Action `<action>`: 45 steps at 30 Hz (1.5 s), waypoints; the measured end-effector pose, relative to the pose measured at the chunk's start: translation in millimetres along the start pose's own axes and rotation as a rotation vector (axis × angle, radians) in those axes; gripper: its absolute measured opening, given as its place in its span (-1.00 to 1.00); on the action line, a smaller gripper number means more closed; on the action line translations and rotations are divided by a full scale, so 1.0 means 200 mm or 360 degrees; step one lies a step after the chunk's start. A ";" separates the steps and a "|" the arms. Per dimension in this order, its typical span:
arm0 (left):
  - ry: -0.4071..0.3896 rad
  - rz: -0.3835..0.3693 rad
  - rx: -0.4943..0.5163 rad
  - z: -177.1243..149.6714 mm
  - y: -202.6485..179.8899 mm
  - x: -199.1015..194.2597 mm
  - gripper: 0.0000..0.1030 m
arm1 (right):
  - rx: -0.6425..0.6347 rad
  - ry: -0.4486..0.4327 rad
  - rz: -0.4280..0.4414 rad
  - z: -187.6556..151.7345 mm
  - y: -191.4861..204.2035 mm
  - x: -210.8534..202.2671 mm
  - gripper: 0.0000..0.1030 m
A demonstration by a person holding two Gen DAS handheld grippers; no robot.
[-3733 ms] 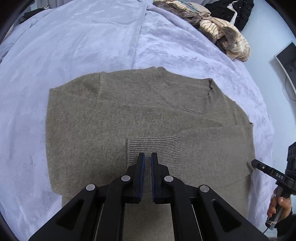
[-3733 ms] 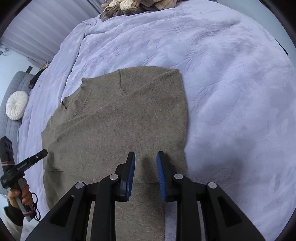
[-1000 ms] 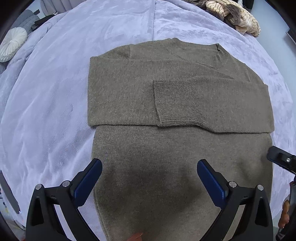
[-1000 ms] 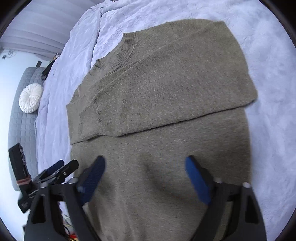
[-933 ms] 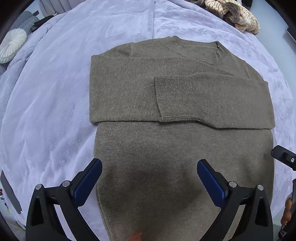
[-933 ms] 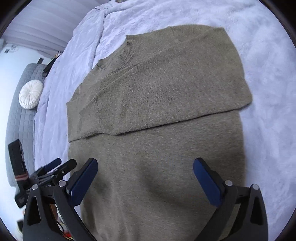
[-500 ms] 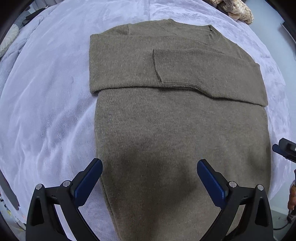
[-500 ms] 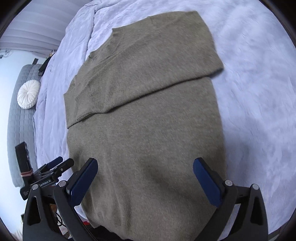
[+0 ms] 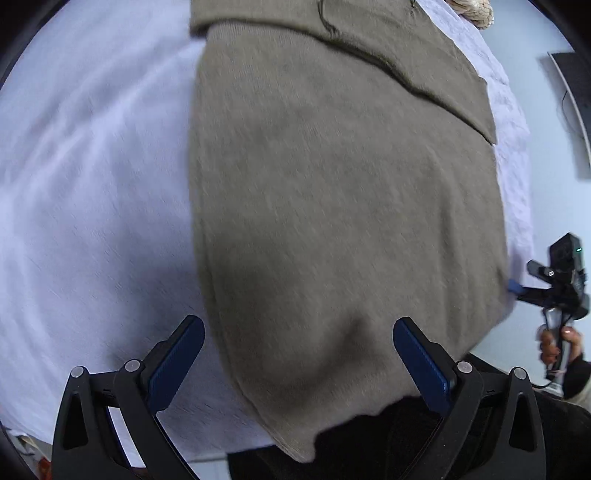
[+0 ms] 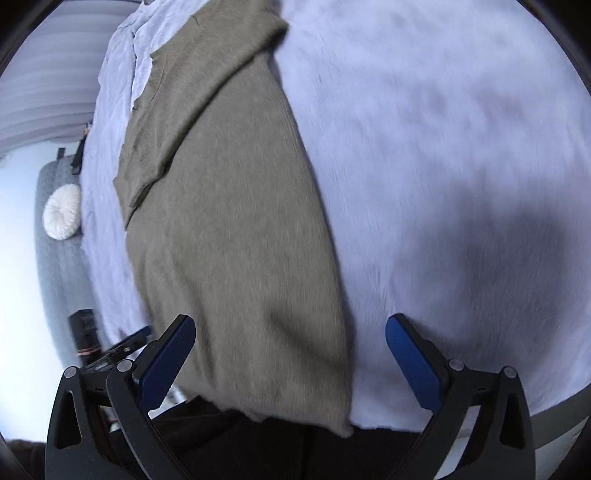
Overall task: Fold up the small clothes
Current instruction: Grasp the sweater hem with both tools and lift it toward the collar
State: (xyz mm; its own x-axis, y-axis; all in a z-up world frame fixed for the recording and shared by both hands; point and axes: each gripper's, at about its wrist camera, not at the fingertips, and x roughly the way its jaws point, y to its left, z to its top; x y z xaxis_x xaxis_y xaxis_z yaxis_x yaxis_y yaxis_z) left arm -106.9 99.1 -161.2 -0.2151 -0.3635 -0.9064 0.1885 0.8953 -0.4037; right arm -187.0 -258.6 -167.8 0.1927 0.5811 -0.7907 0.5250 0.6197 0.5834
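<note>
Fingers of the left gripper [image 9: 298, 363] stand spread wide and released, their blue pads on either side of the sweater's near hem without touching it. The right gripper [image 10: 290, 362] is likewise spread wide and holds nothing; its left finger [image 10: 162, 363] sits over the sweater's near left part, its right finger [image 10: 415, 367] over bare bedspread.

An olive-brown knit sweater [image 9: 343, 206] lies flat on a lavender bedspread [image 9: 92, 184], which covers a bed. Its long axis runs near to far: the hem is at the near edge of the bed, hanging slightly over it, and the collar [image 10: 157, 79] points to the far end. Both sleeves are folded across the chest at the far end, forming a band across the body. The lower body is smooth apart from a slight ripple near the hem.

In the left wrist view the right gripper appears at the right edge, just beside the sweater's side, held by a hand [image 9: 557, 341]. Dark clothing of the person shows beneath the hem. A round white cushion [image 10: 62, 210] rests on grey quilted furniture at the far left, and a striped garment [image 9: 474, 13] lies at the far end.
</note>
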 end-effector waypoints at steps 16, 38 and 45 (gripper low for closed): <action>0.0209 -0.0239 -0.0017 -0.14 -0.04 0.03 1.00 | 0.0009 0.0322 0.0400 -0.18 0.10 0.25 0.99; 0.0253 -0.0236 -0.0121 -0.14 0.13 0.01 -0.72 | 0.0016 0.0444 0.0283 -0.21 0.15 0.33 -0.79; -0.0100 -0.0513 -0.0131 0.00 0.14 -0.28 -0.72 | -0.0057 0.0200 0.0713 -0.09 0.34 0.14 -0.85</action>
State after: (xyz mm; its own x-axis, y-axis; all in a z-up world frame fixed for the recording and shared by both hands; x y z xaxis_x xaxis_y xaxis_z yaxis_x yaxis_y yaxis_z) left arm -89.7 143.9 -121.2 -0.1911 -0.6440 -0.7407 0.0417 0.7487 -0.6617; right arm -160.8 -192.0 -146.7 0.2909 0.8538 -0.4317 0.3837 0.3092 0.8701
